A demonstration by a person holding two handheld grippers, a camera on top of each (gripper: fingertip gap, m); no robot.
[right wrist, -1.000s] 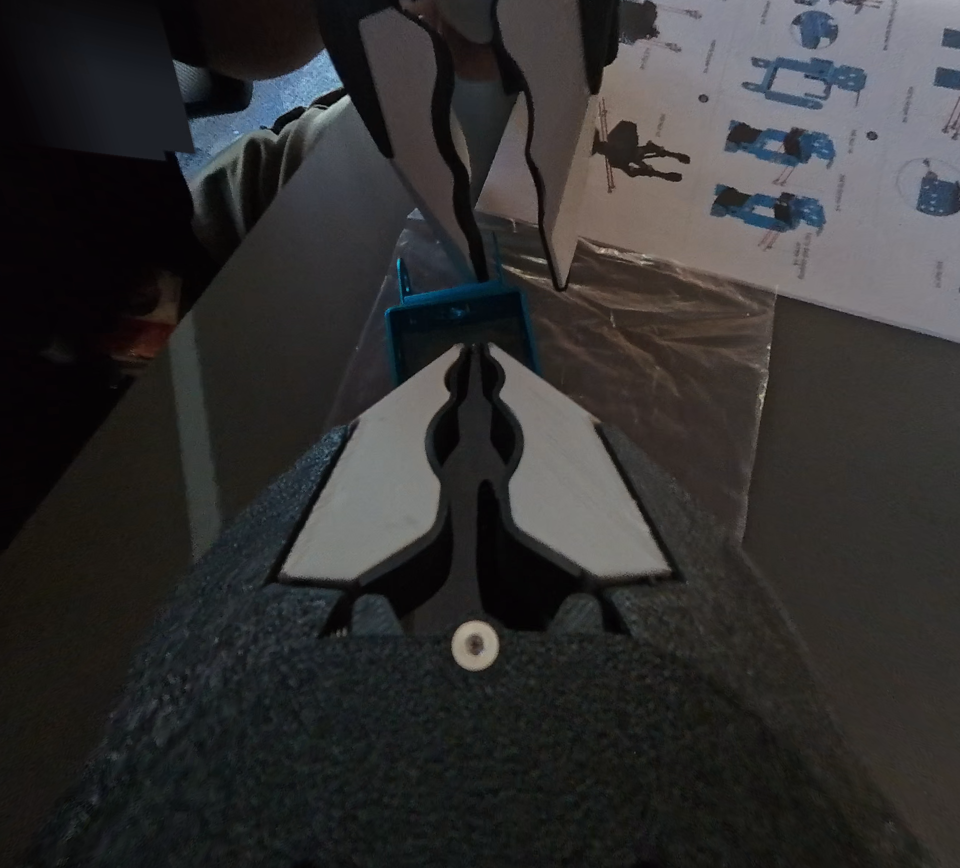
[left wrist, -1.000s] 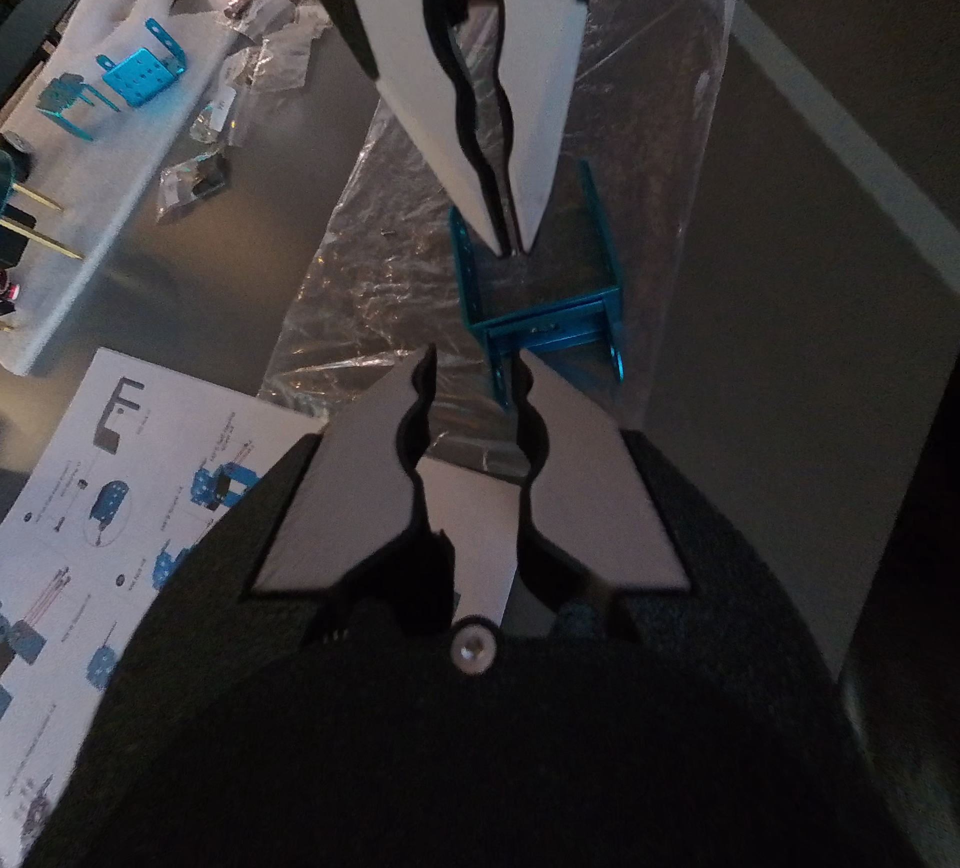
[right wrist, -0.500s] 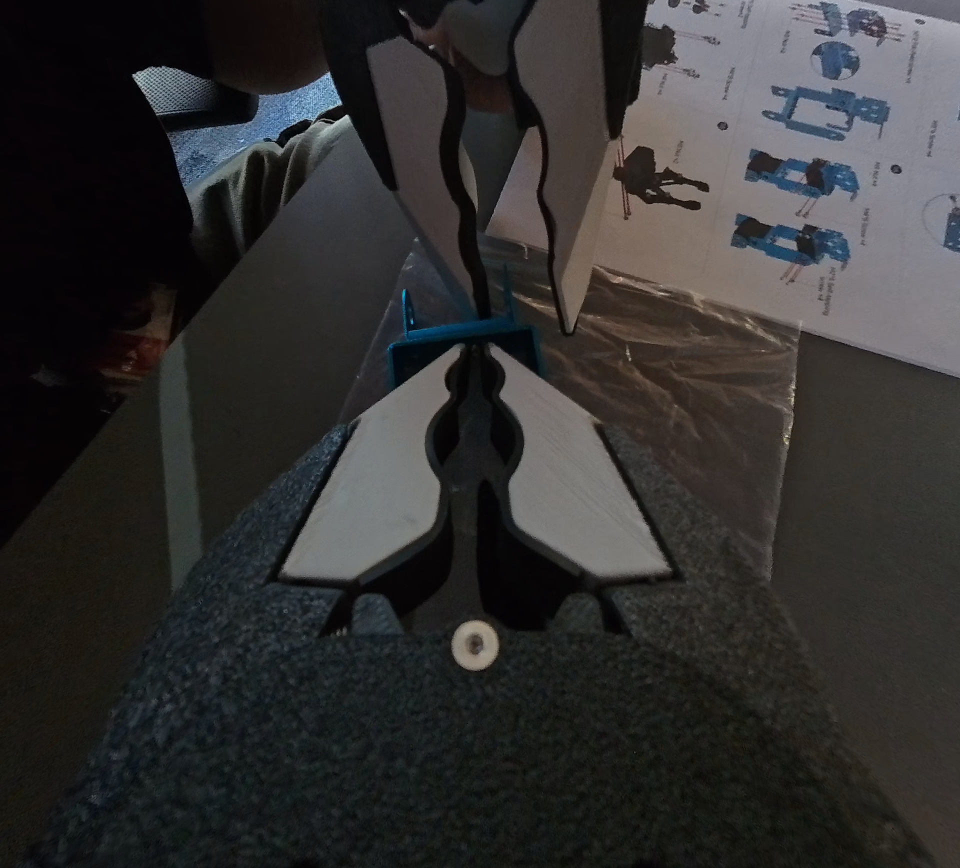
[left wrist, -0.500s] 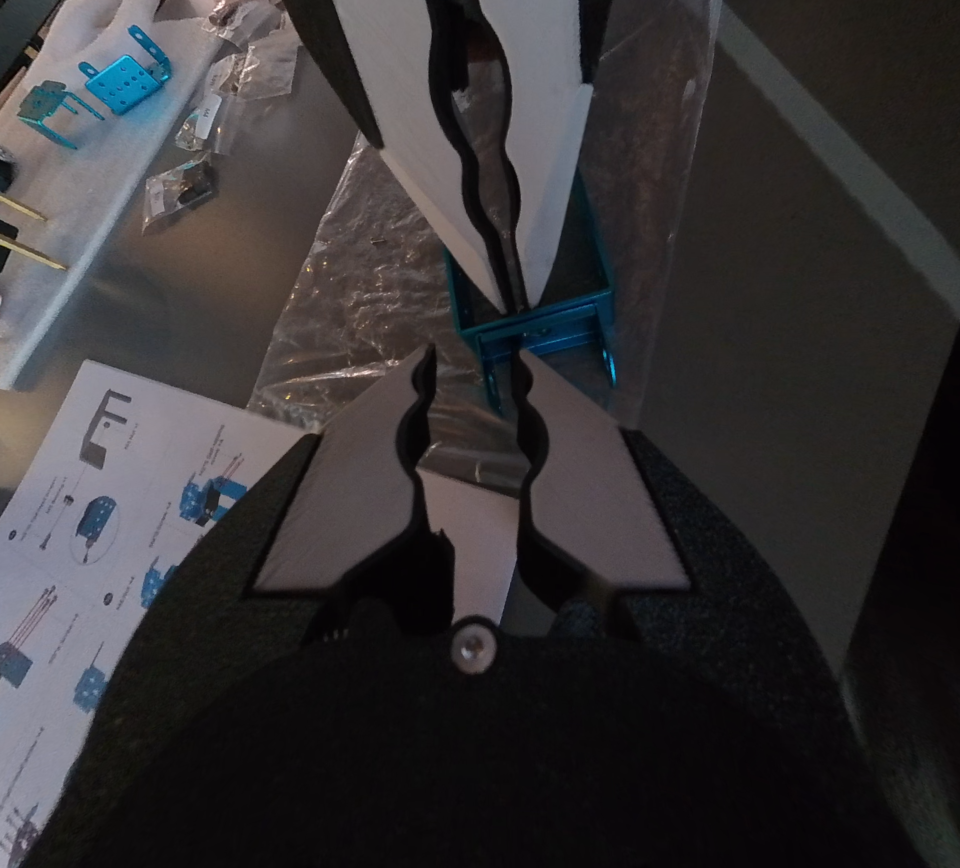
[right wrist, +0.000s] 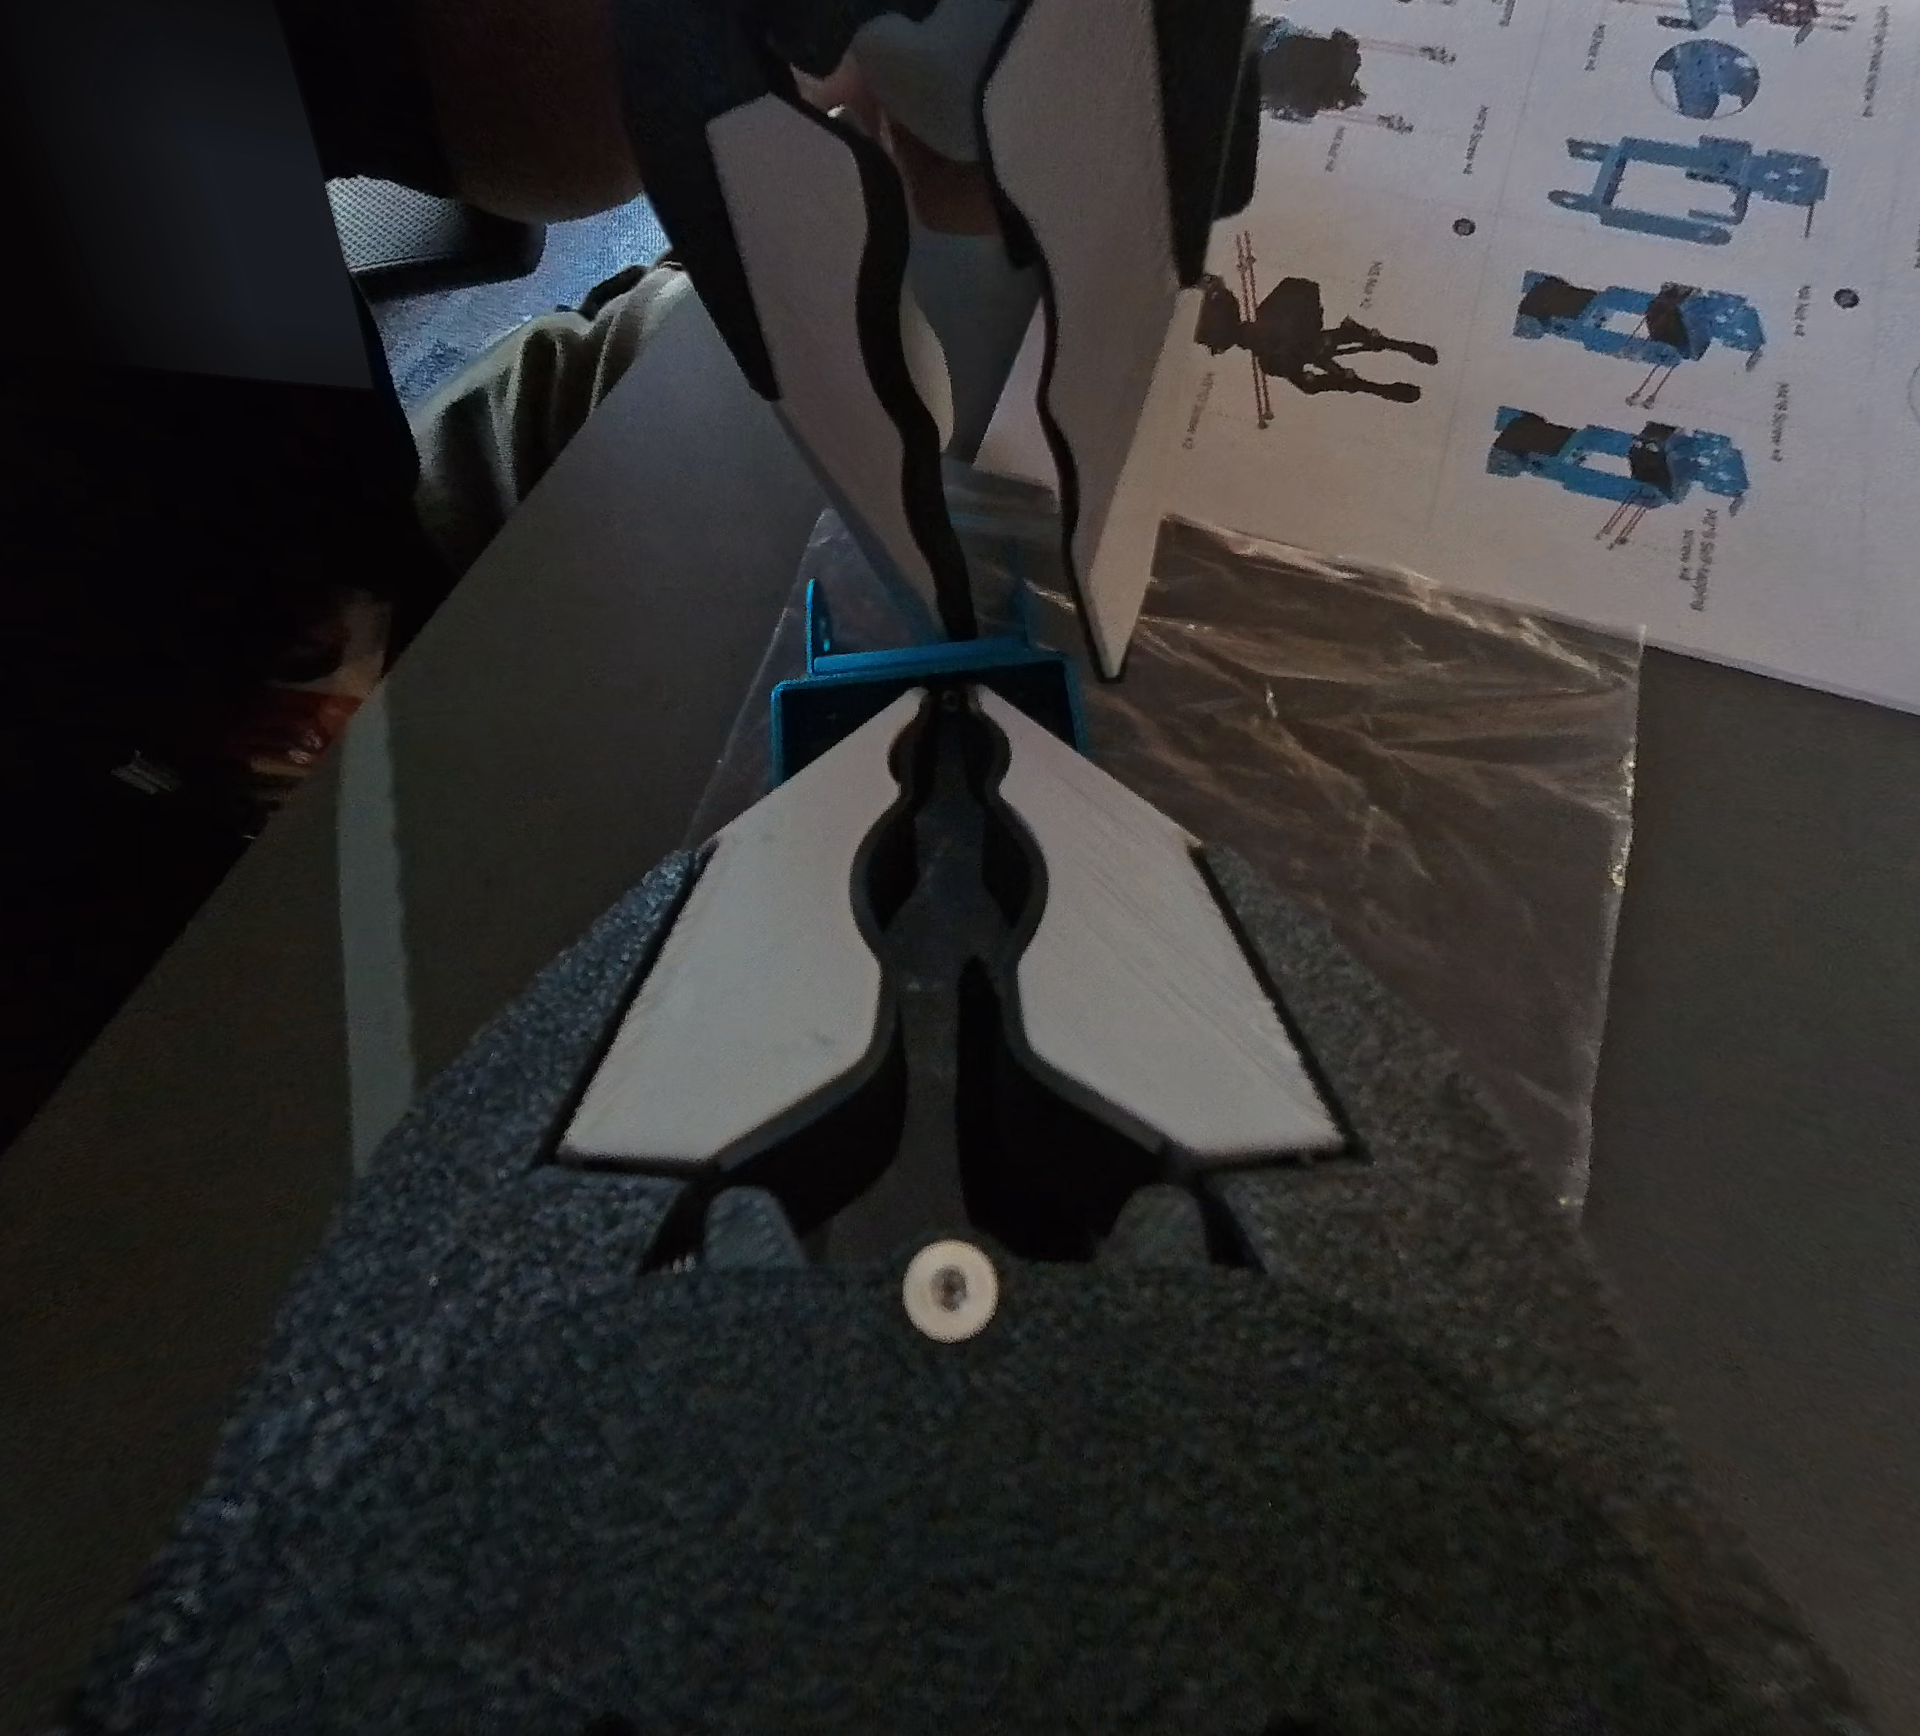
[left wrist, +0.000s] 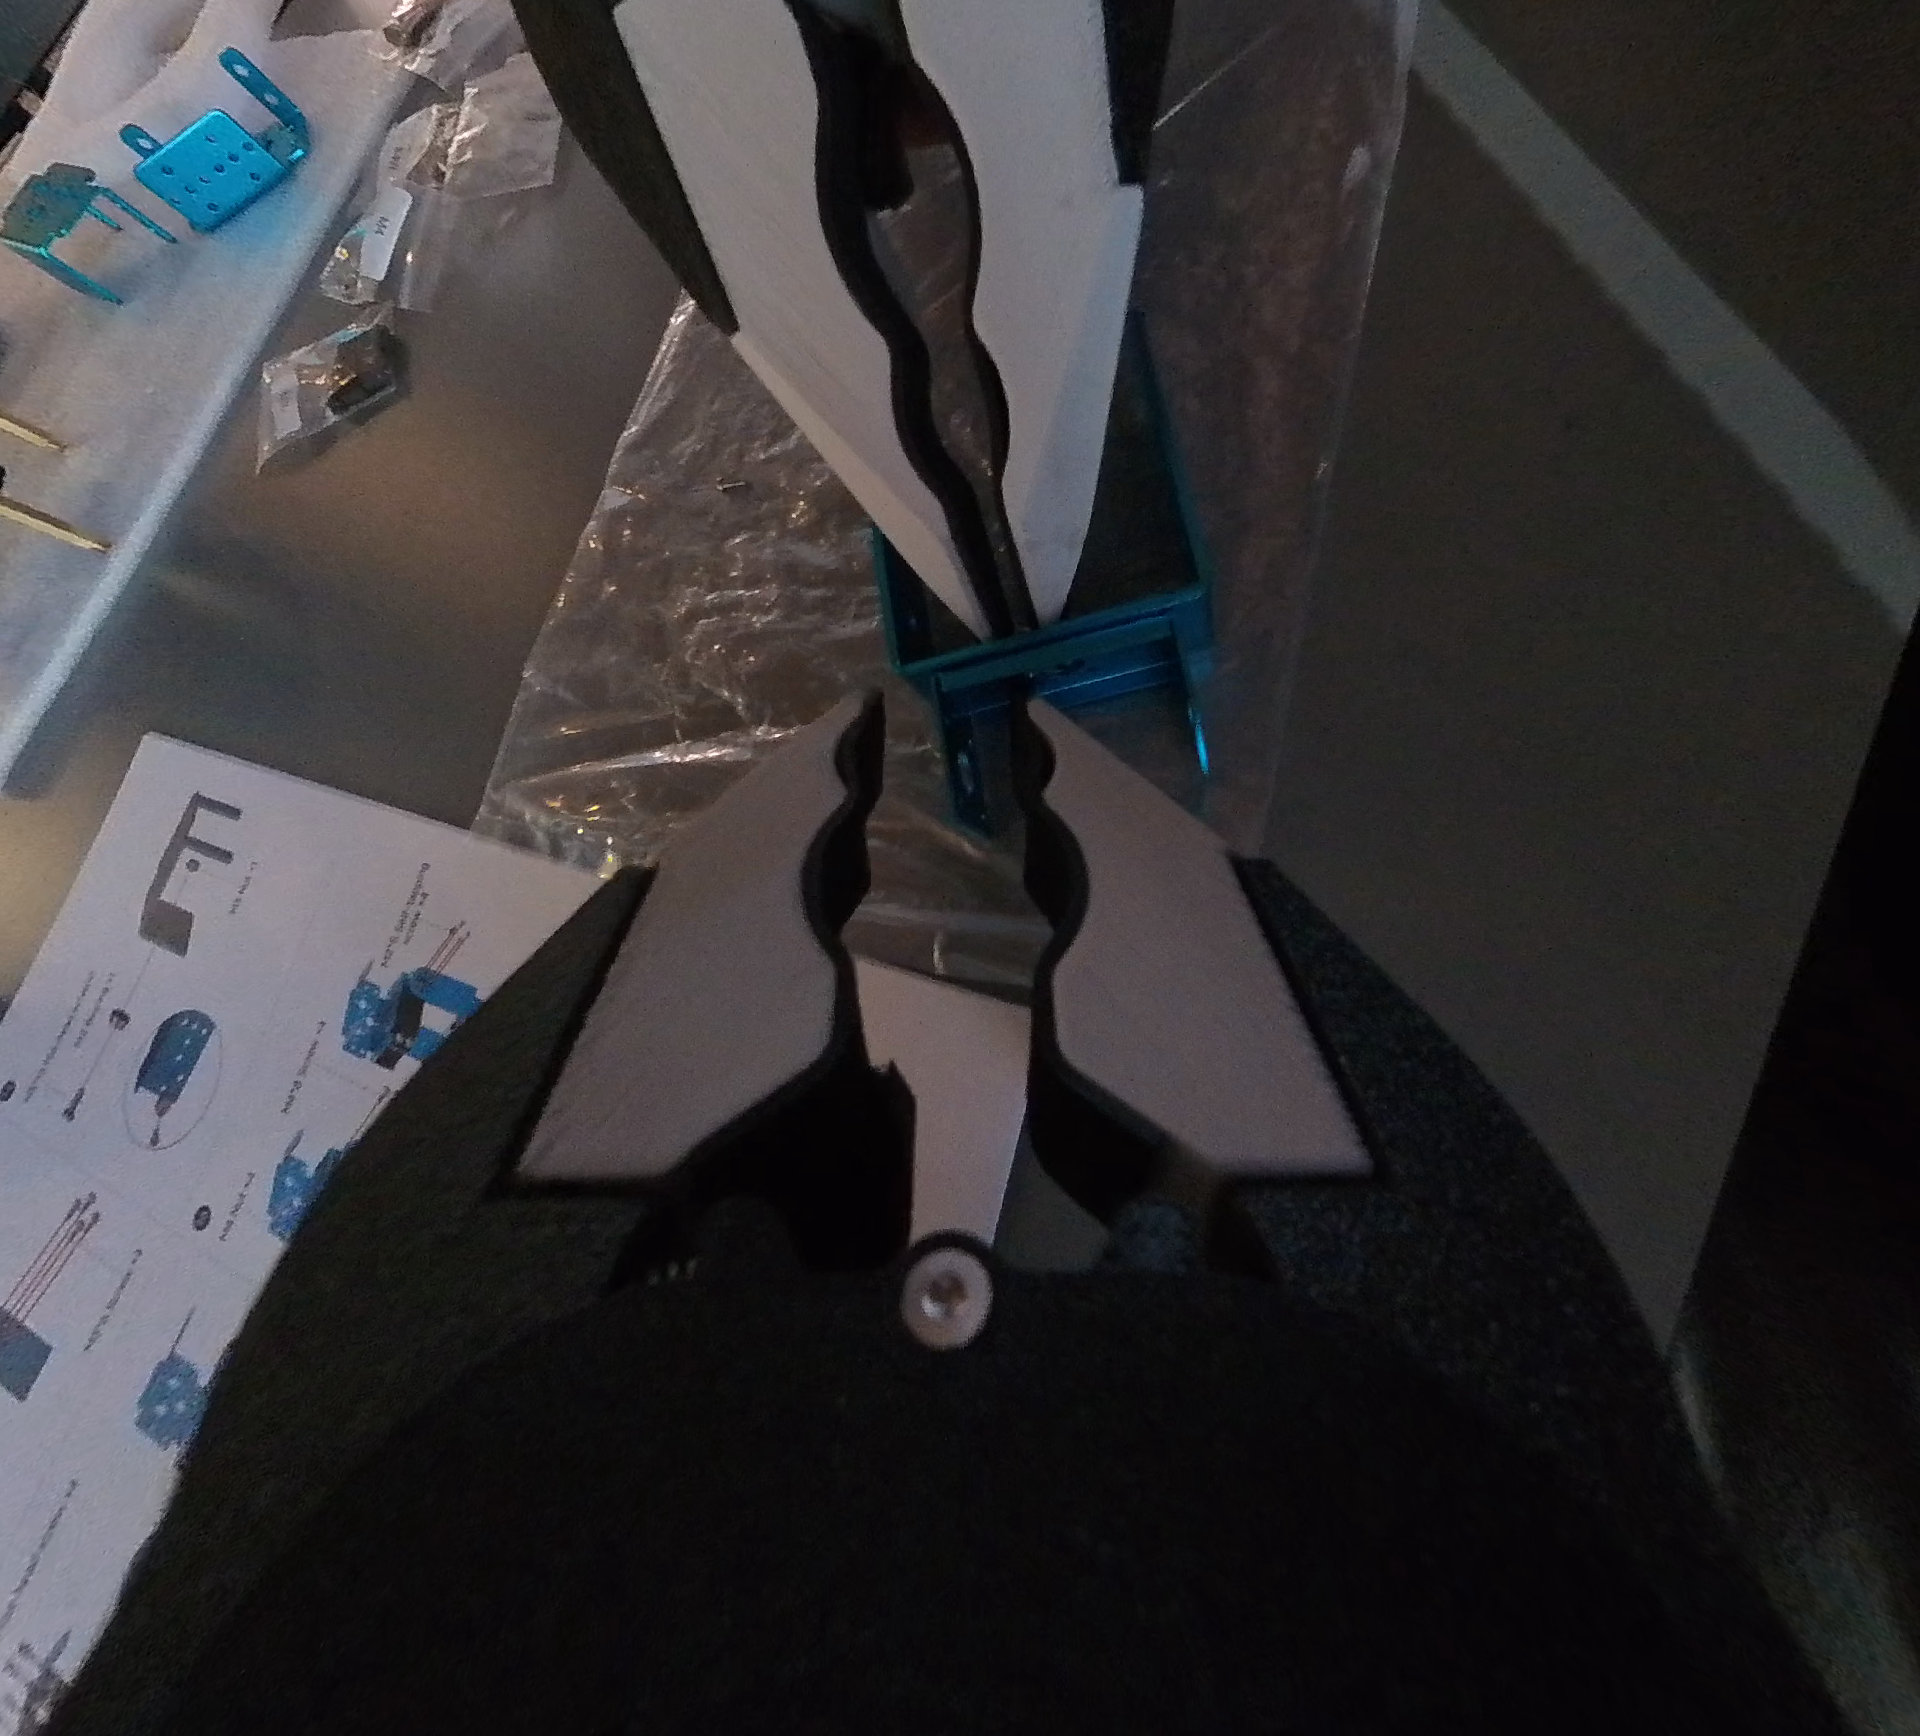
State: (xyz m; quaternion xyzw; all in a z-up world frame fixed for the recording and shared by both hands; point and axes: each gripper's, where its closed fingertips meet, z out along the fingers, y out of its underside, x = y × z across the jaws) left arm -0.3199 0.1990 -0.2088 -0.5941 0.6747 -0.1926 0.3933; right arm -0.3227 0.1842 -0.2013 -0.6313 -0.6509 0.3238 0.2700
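A blue metal U-bracket (left wrist: 1101, 647) lies on a clear plastic bag (left wrist: 727, 626) on the grey table. My right gripper (right wrist: 951, 697) is shut on the bracket's cross wall (right wrist: 904, 656). In the left wrist view it comes down from the top (left wrist: 1013, 621). My left gripper (left wrist: 951, 710) is open, facing the right one tip to tip. One blue leg of the bracket (left wrist: 966, 772) stands between its fingers. In the right wrist view the left gripper (right wrist: 1029, 658) hangs over the bracket, one finger (right wrist: 1107, 606) just outside it.
A white instruction sheet (left wrist: 260, 959) lies beside the bag and also shows in the right wrist view (right wrist: 1558, 232). More blue brackets (left wrist: 218, 169) rest on white foam at far left, with small bags of hardware (left wrist: 332, 398). The table edge (left wrist: 1662, 336) runs close on the right.
The two grippers have drawn closer together over the bracket. The right gripper stays shut on it and the left stays open. The bracket now shows more edge-on in the right wrist view.
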